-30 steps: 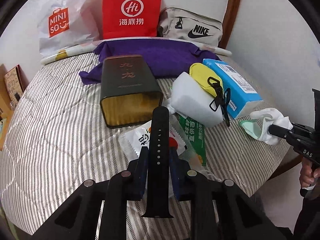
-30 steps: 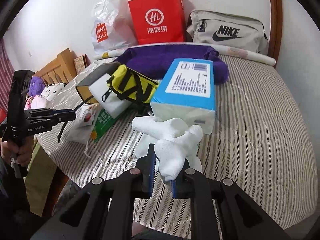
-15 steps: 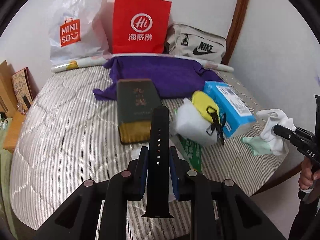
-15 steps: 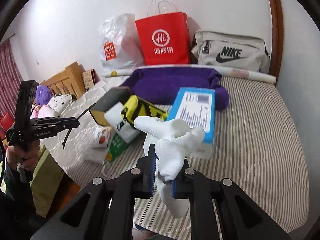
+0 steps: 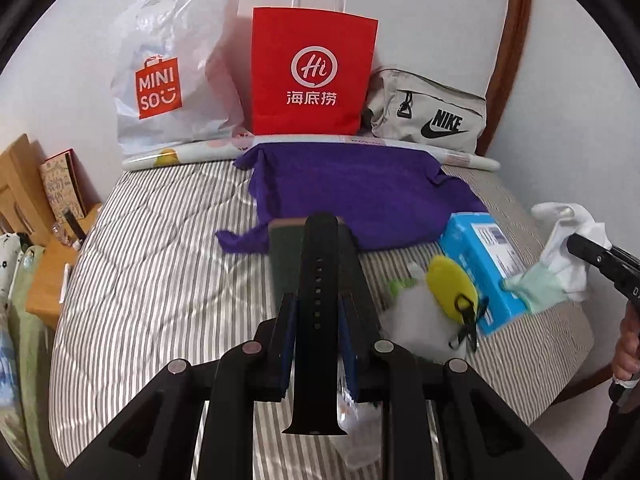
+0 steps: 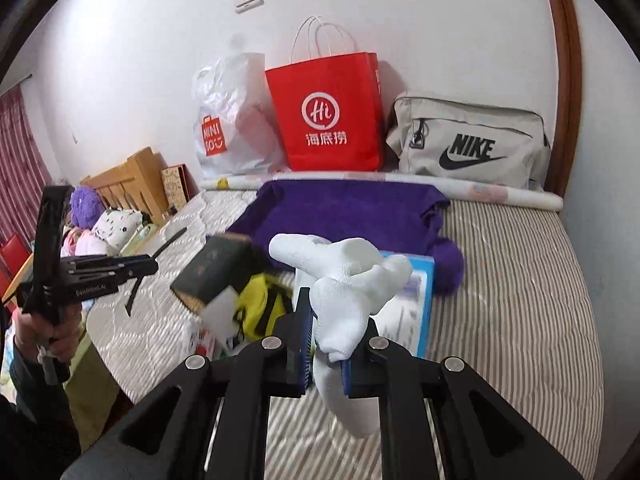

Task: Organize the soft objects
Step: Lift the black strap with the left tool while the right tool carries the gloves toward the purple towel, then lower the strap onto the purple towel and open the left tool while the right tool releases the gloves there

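White socks: soft and fluffy white socks [image 6: 352, 292], all bunched up, with a pale green bit hanging down in the left view. They are up in the air over the bed, at 6 o'clock in the right view and at 3 o'clock in the left view.
Black strap: a long, flat black strap [image 5: 318, 300] with a row of little holes. It looks smooth and bendy. It is at 6 o'clock in the left view.
Right claw: the right claw [image 6: 326, 354] is pressed tight on the white socks. The blue pads squeeze the middle and the ends flop out above and below.
Left claw: the left claw [image 5: 318, 340] is pinching the black strap, which sticks out past the tips.
Bed: the bed cover [image 5: 160, 280] is puffy with thin grey and white stripes.
Purple cloth: a soft purple cloth [image 5: 360, 200] lies flat at 12 o'clock.
Box pile: a dark hard box [image 6: 216, 276], a yellow pouch [image 5: 452, 284] and a blue box [image 5: 484, 264] lie close together.
Bags: a crinkly white bag [image 5: 172, 76], a stiff red paper bag [image 5: 312, 76] and a grey Nike bag [image 5: 428, 116] stand by the wall.
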The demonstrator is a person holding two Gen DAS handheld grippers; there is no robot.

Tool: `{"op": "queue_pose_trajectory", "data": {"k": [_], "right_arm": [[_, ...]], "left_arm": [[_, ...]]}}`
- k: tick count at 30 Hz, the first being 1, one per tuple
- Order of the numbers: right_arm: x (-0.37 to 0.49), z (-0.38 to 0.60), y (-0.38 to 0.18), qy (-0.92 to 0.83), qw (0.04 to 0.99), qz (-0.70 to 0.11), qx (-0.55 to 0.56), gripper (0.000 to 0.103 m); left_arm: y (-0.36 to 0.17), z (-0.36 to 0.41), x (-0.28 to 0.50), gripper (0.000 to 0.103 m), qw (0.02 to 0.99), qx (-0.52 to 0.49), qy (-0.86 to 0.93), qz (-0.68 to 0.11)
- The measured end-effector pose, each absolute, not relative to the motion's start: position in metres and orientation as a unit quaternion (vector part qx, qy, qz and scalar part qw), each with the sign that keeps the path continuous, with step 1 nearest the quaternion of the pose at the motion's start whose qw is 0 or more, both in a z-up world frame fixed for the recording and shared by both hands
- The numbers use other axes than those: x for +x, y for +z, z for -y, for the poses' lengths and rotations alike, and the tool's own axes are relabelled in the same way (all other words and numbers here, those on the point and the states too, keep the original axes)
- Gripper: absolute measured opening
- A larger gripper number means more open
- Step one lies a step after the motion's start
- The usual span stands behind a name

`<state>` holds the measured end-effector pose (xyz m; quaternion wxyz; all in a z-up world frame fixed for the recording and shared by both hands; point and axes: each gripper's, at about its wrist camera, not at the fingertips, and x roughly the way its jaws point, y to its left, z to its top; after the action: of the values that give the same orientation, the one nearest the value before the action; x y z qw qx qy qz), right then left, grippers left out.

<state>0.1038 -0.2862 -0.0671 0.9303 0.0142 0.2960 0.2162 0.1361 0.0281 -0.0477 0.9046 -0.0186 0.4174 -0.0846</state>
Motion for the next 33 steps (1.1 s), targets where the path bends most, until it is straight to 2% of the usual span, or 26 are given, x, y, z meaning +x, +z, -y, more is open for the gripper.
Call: {"op": "queue_pose_trajectory", "data": {"k": [16,33], "right_arm": [[0.216,0.273,-0.035,0.21,0.936,-0.281,0.009,0.011],[0.31,0.264,-0.077,0.199,0.921,-0.334,0.013,0.011]], "left_arm": [[-0.048,-0.034,0.236,0.02,0.9,-0.033,-0.082,-0.427],[-0.076,-0.015,0.338,0.02,0.882,-0.02,-0.088,-0.463]]}}
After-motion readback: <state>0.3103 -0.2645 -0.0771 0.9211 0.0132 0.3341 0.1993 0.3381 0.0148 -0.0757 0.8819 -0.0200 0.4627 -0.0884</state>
